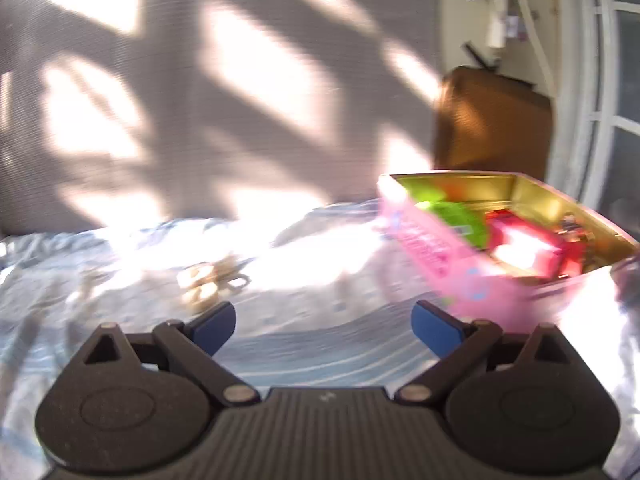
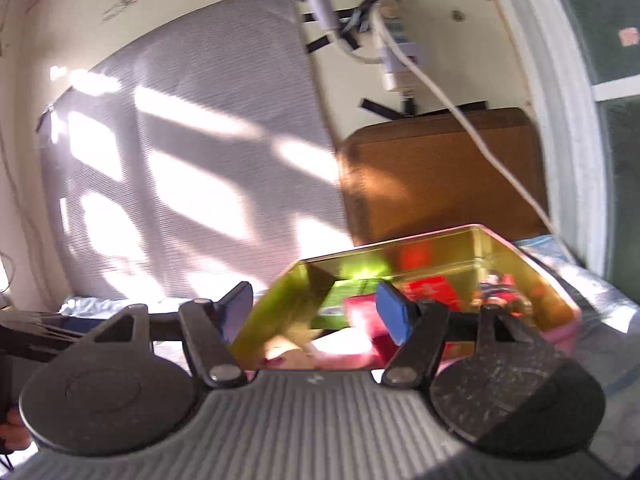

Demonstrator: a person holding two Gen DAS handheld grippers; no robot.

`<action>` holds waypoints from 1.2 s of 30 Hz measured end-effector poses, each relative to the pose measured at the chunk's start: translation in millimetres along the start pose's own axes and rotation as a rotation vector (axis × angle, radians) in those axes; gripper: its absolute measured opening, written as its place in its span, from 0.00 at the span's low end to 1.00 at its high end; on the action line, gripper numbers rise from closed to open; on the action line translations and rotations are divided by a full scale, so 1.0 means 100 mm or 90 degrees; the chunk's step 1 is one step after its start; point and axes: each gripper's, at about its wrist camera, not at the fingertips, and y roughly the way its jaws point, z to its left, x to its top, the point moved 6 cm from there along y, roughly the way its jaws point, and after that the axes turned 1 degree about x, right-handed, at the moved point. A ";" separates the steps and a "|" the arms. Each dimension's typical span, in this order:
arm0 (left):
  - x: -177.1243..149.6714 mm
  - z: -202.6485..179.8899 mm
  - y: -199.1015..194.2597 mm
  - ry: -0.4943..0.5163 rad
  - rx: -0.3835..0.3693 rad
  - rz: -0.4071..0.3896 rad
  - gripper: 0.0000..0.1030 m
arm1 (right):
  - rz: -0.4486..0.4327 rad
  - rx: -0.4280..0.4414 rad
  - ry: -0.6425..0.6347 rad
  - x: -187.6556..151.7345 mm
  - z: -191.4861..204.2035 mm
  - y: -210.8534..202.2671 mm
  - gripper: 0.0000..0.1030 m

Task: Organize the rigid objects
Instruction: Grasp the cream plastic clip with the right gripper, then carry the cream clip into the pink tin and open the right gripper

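Tin (image 1: 532, 190) is sitting on the sunlit sheet (image 1: 312, 352) at right of the left wrist view, gold inside, pink outside, w/ a green box (image 1: 460, 216) and a red box (image 1: 532, 240) already lying in it, plus something small and dark by the far wall that's too blurred to name. Left gripper (image 1: 323, 326) is hovering over bare sheet, jaws standing wide apart, nothing btwn the blue pads. Ahead and a bit left of it, a small pale beige object (image 1: 208, 280) is lying loose on the sheet, well apart from the tin; possibly a clip or toy, the glare is washing it out. Right gripper (image 2: 316, 314) is hanging right at the tin's near rim, jaws partly apart, pads not pressing on anything I can make out, though the tin wall (image 2: 280, 312) is showing btwn them. Reading it as mid-sort: some items are in, left is going for the next pickup. Next move is calling for the left to line up on the beige piece, drop the pads either side, close, then carry it over the pink wall into the tin, while the right is steadying the tin if needed.
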 end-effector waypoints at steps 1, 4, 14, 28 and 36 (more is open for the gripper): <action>-0.07 0.29 0.04 -0.004 0.069 0.009 0.95 | 0.019 0.032 -0.015 -0.02 0.24 0.09 0.66; -0.19 0.85 0.13 0.003 0.207 0.025 0.95 | 0.080 0.092 -0.050 -0.16 0.80 0.45 0.61; -0.38 1.43 0.22 -0.159 0.146 0.042 0.52 | 0.251 0.114 0.014 -0.55 1.79 2.03 0.40; -0.32 1.51 0.15 -0.313 -0.083 -0.001 0.53 | 0.340 0.132 -0.077 -0.79 2.11 2.35 0.09; -0.35 0.89 0.12 -0.242 -0.282 0.035 0.53 | 0.336 0.153 -0.116 -0.89 1.82 1.31 0.09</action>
